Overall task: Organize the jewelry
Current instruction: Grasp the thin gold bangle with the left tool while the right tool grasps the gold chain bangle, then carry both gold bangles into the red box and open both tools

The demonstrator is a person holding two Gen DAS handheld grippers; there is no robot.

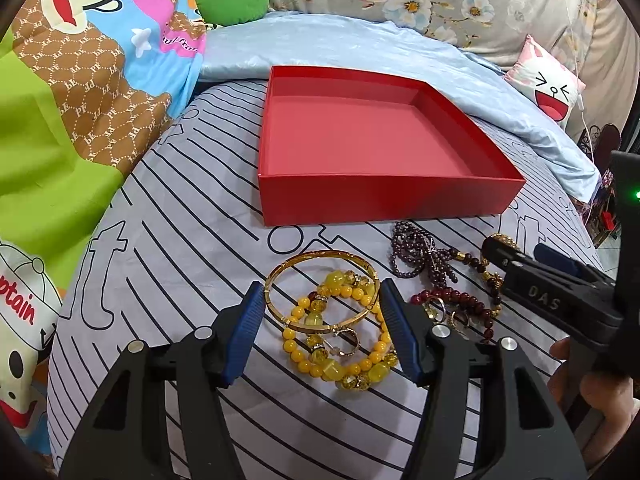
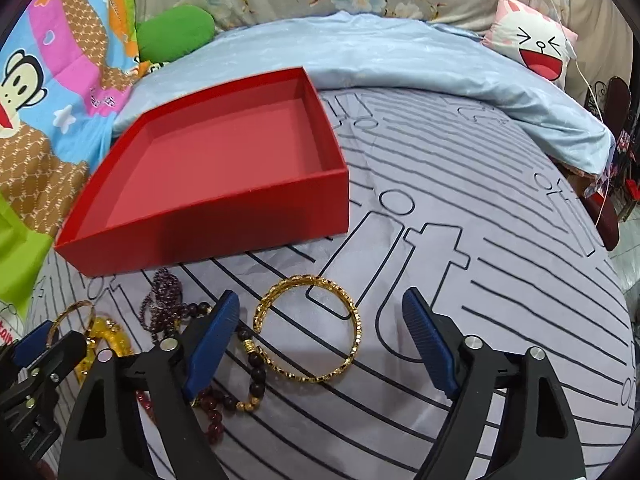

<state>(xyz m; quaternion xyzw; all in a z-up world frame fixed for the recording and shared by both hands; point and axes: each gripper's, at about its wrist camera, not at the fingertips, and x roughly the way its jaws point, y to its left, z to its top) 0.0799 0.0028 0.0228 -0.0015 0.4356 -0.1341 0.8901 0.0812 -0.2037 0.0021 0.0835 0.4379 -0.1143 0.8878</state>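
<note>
An open red box (image 1: 380, 196) stands on the striped bedsheet, nothing inside it. Just in front of it my left gripper (image 1: 322, 284) has its blue pads against both sides of a smooth gold bangle (image 1: 320, 256), which rests on yellow bead bracelets (image 1: 344, 360). To the right lie a purple bead string (image 1: 412, 252), a dark red bead bracelet (image 1: 460, 300) and small rings (image 1: 436, 308). In the right wrist view my right gripper (image 2: 320, 294) stands open around a textured gold bangle (image 2: 352, 344), both pads apart from it. The red box (image 2: 224, 232) is up left.
A light blue quilt (image 1: 360, 48) is bunched behind the box. A cartoon-print blanket (image 1: 100, 80) covers the left side, with a green cushion (image 1: 228, 0) and a white face pillow (image 1: 548, 84) at the back. Bare striped sheet (image 2: 500, 260) stretches right of the bangle.
</note>
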